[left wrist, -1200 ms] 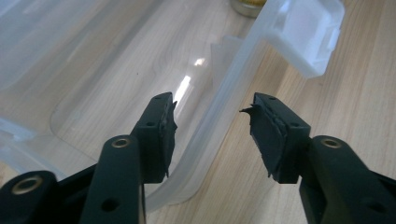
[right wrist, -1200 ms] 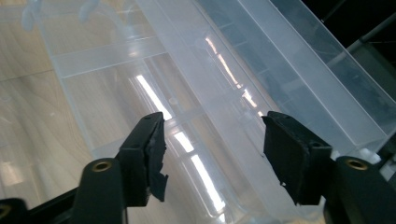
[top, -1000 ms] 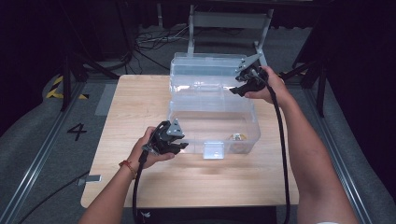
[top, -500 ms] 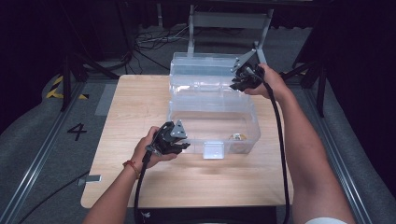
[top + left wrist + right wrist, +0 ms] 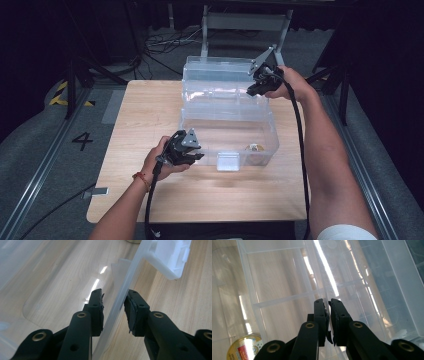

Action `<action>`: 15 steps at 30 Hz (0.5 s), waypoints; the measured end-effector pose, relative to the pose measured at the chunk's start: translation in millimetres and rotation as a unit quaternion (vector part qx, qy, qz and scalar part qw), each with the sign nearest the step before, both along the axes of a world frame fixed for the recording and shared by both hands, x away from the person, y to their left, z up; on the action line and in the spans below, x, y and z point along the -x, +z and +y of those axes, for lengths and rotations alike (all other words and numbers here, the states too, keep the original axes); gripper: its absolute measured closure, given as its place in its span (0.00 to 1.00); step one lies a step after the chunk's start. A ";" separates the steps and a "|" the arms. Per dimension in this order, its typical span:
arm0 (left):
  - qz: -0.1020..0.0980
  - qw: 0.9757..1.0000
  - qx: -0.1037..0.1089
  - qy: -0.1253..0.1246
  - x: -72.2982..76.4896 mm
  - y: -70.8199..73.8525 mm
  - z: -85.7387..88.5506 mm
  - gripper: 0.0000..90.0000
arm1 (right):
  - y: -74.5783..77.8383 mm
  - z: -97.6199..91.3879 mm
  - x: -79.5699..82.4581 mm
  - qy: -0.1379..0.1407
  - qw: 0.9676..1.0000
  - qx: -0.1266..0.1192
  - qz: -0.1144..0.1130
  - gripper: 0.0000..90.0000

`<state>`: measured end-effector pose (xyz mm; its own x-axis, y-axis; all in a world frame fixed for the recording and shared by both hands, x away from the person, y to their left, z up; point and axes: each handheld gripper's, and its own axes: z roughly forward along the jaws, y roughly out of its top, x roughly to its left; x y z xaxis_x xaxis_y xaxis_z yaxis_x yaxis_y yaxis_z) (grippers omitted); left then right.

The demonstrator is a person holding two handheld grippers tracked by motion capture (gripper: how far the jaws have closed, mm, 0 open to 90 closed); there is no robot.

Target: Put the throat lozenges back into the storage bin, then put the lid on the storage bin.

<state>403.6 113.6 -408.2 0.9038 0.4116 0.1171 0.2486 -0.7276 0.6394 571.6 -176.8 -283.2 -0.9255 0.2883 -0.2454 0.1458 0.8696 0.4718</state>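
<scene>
- The clear plastic box (image 5: 227,127) sits in the middle of the wooden table (image 5: 135,120), with its lid (image 5: 220,80) standing open at the 12 o'clock side.
- My left claw (image 5: 192,156) is at the box's near left corner, at about 7 o'clock from the middle of the box.
- In the left gripper view, the left claw (image 5: 113,308) has the thin front wall (image 5: 125,290) of the box between its two jaws. One jaw is inside the box and one is outside. The gap is narrow, but I cannot tell if both pads press on the wall.
- The white latch (image 5: 172,257) of the box is at about 1 o'clock from my left claw in that view.
- My right claw (image 5: 252,90) is at the far right of the box, at about 1 o'clock from its middle, up by the lid.
- In the right gripper view, the right claw (image 5: 329,306) has just been closing, and its jaws pinch a thin clear edge of the lid (image 5: 324,293) between them.
- A small round tin (image 5: 244,348) with a gold and red top lies inside the box, at about 8 o'clock from my right claw in that view.
- From above, the tin (image 5: 255,148) is at the box's near right corner.
</scene>
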 end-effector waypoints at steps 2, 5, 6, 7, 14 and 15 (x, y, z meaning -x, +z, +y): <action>0.001 1.000 0.004 0.000 0.0 -0.5 0.4 0.76 | 0.6 -1.0 1.3 0.004 1.000 0.002 0.004 0.94; 0.001 1.000 0.005 0.006 0.5 -0.4 -0.2 0.75 | 0.3 -0.3 2.8 0.005 1.000 0.003 -0.002 0.95; -0.001 1.000 0.007 0.008 1.1 -0.9 -0.5 0.75 | 0.2 0.5 3.6 0.005 1.000 0.004 -0.004 0.95; -0.003 1.000 0.005 0.010 1.9 -1.0 -0.7 0.74 | 0.4 1.0 4.0 0.007 1.000 0.005 -0.006 0.95; -0.008 1.000 0.005 0.016 3.1 -1.9 -5.3 0.73 | 1.0 2.3 6.6 0.012 1.000 0.008 -0.009 0.96; -0.008 1.000 0.005 0.016 3.1 -1.9 -5.3 0.73 | 1.0 2.3 6.6 0.012 1.000 0.008 -0.009 0.96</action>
<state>400.6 108.3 -410.1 0.8878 0.4422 0.1275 0.2614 -0.7126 0.6510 565.0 -174.5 -282.2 -0.9271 0.2626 -0.2674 0.1166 0.8802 0.4600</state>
